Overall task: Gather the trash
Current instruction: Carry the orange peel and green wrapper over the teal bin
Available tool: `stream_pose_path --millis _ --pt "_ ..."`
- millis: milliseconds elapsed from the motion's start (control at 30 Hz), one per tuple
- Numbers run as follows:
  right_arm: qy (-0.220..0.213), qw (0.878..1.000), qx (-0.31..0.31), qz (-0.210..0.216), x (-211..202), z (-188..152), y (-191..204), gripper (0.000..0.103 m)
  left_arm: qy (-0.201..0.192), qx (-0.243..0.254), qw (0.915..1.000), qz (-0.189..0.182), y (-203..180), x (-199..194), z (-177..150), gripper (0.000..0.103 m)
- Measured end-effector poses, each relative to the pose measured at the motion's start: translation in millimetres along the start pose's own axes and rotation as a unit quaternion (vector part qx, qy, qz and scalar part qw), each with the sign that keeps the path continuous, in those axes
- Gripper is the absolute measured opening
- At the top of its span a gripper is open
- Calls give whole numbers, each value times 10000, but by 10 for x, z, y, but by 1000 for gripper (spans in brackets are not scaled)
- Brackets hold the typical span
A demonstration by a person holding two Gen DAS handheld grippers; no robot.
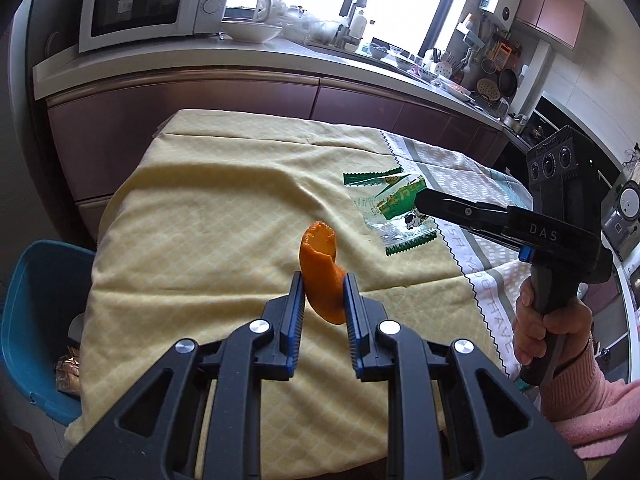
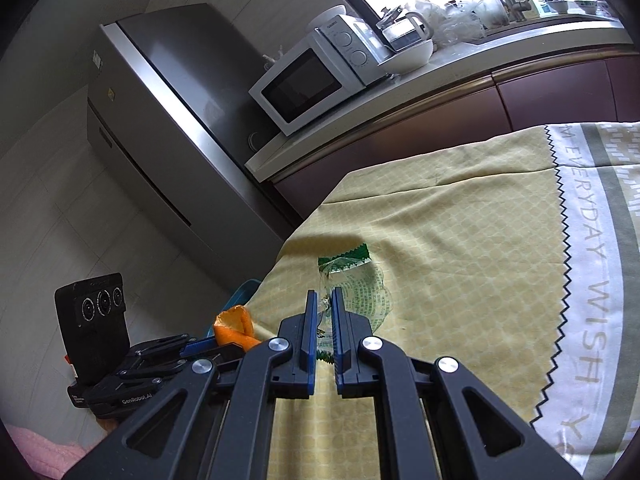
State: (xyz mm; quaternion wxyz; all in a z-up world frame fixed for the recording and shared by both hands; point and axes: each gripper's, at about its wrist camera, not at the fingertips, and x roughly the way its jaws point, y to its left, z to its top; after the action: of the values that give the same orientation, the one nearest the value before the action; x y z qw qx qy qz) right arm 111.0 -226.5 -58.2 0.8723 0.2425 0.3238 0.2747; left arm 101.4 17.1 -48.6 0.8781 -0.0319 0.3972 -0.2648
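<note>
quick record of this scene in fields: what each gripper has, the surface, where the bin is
left gripper: shut on orange peel, lifted above the cloth
right gripper: shut on clear green-printed wrapper
surface: table under a yellow cloth, with a grey and white printed cloth over its far right part
bin: blue bin beside the table's left edge
background: white microwave on the counter

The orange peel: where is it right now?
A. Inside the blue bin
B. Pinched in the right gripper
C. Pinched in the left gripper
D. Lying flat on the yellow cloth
C: the orange peel stands up between the two blue pads of the left gripper, lifted above the yellow cloth, while the right gripper is shut on a clear green-printed wrapper instead.
</note>
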Motion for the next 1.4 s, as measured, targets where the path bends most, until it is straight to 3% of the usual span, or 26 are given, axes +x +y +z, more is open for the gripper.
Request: stream_pose_path --millis 500,1400 --pt "383 9980 -316 402 445 -64 509 6 -200 -410 9977 493 482 -490 -188 20" --pt "945 9888 -737 892 1138 -62 1078 6 -475 -960 9887 1049 1104 -966 -371 20"
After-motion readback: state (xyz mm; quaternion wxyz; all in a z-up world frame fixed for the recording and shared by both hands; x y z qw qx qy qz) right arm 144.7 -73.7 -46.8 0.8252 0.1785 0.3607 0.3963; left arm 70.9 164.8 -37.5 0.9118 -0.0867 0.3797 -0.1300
